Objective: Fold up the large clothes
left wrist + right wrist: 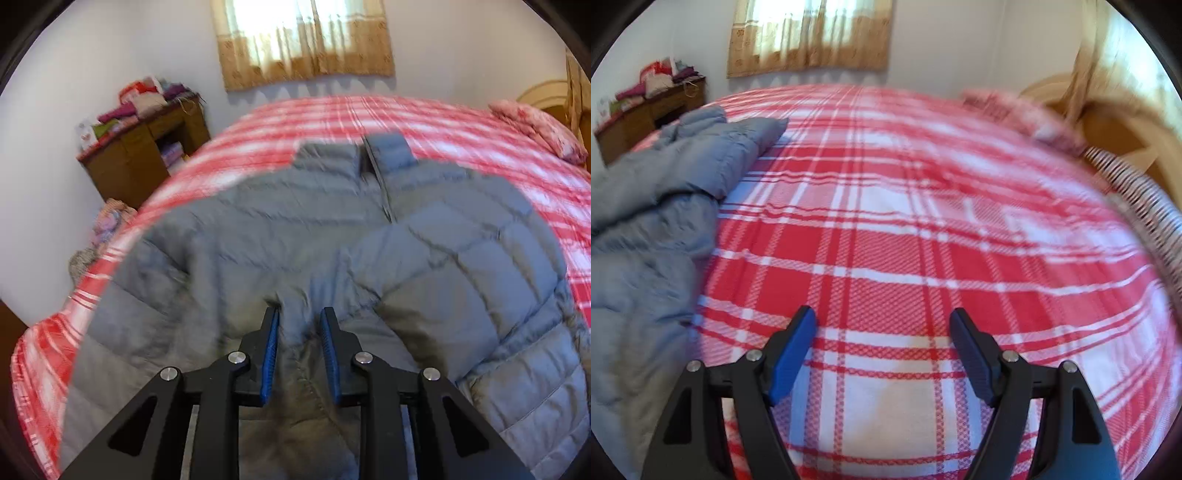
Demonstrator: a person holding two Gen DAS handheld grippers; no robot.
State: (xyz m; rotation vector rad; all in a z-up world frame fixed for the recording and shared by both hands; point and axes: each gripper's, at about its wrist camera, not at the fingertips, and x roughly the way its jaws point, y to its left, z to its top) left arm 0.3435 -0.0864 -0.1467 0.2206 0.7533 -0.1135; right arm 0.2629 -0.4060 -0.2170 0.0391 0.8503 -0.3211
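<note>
On the bed (905, 229), red-and-white plaid cover, a grey puffer jacket (332, 236) lies spread front-up, collar toward the window, zip part open. One sleeve (443, 266) is folded across the chest.

Left claw (298, 332) sits over the jacket's lower middle, jaws apart by a narrow gap; fabric shows between the pads, but no pinch visible, so judged released. Right claw (882, 332) hangs wide open over bare cover, jacket (657, 206) well off to its left, nothing held.

Step in hand, approx.: sleeves-in stage, between grips. Next move needs a fresh pinch on the other sleeve or hem; padded fabric is thick and slippery, so a deep bite is req'd.
</note>
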